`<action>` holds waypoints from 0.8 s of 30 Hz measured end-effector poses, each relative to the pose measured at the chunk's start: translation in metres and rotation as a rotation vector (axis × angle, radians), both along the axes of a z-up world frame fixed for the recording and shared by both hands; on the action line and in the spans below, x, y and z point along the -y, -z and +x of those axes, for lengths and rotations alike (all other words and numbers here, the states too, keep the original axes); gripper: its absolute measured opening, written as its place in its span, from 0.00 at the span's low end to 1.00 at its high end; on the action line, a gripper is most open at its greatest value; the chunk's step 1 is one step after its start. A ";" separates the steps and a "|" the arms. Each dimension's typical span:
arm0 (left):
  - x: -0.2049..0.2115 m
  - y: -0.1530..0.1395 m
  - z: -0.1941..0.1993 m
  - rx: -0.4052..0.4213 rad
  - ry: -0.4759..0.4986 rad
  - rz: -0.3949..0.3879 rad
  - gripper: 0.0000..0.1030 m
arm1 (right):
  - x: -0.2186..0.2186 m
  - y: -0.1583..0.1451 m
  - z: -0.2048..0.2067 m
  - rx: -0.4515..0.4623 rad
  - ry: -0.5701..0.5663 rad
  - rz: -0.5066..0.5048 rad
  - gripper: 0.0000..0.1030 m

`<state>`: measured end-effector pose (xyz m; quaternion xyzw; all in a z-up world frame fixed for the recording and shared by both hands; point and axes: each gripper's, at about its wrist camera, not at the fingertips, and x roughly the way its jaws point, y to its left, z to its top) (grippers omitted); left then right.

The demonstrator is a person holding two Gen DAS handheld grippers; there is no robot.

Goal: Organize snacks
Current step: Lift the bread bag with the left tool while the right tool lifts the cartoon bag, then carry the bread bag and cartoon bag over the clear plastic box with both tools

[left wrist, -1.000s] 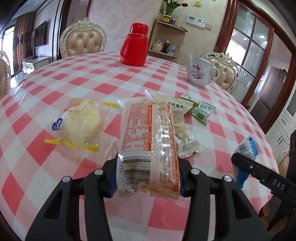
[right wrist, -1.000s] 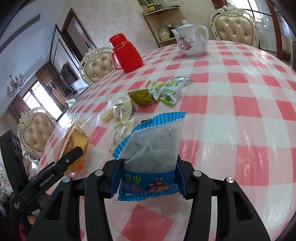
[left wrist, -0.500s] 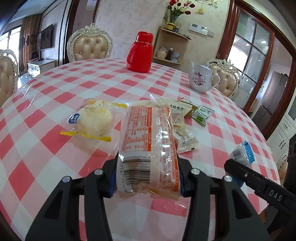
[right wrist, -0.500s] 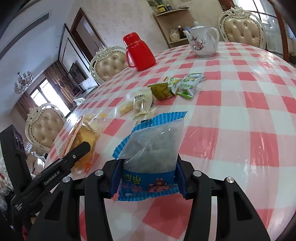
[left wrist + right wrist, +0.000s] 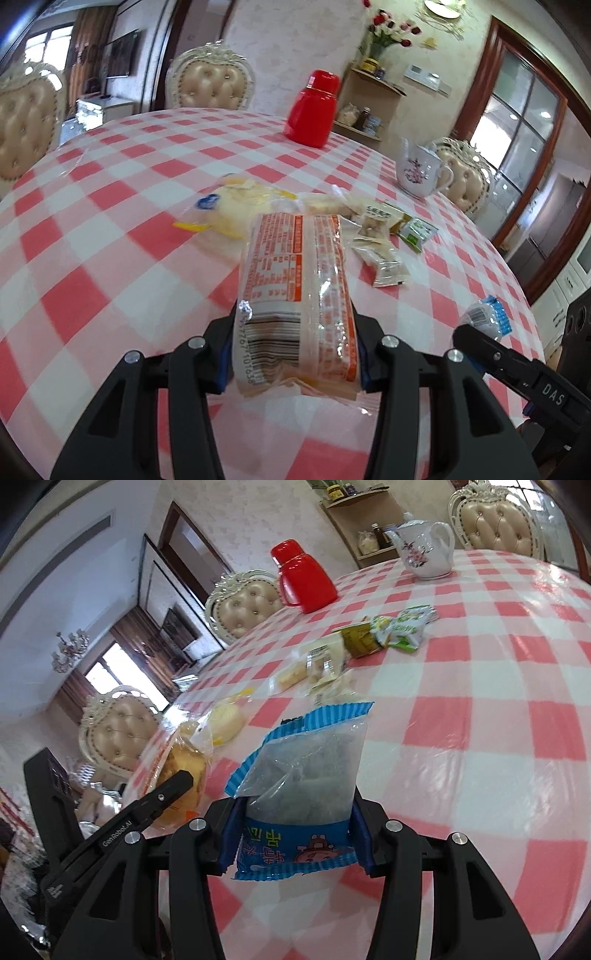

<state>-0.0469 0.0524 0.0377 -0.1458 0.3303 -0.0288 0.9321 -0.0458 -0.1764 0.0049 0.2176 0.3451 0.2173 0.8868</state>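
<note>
My left gripper is shut on an orange-printed cake packet and holds it above the near part of the checked table. My right gripper is shut on a blue-edged clear snack bag and holds it above the table. Each gripper shows in the other's view: the right one with its bag, the left one with its cake packet. On the table lie a round bun in a yellow-ended wrapper, small cream wrapped snacks and green packets.
A red thermos jug and a white flowered teapot stand at the far side of the table. Padded chairs ring the table. A wall shelf with jars is behind.
Both grippers have lifted and drawn back from the snack pile with their packets still held. The table and snacks look further away and lower in both views.
</note>
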 end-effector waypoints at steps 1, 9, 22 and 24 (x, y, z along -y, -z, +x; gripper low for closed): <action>-0.005 0.000 -0.006 -0.003 -0.012 -0.008 0.47 | -0.002 -0.001 -0.002 0.001 -0.004 0.004 0.47; -0.027 -0.006 -0.053 0.001 -0.034 0.024 0.47 | -0.021 -0.004 -0.029 0.017 -0.063 0.073 0.47; -0.084 -0.017 -0.138 -0.010 -0.092 0.145 0.47 | -0.102 -0.007 -0.068 0.028 -0.241 -0.002 0.47; -0.096 -0.018 -0.149 -0.006 -0.106 0.145 0.47 | -0.116 -0.006 -0.073 0.040 -0.260 -0.031 0.47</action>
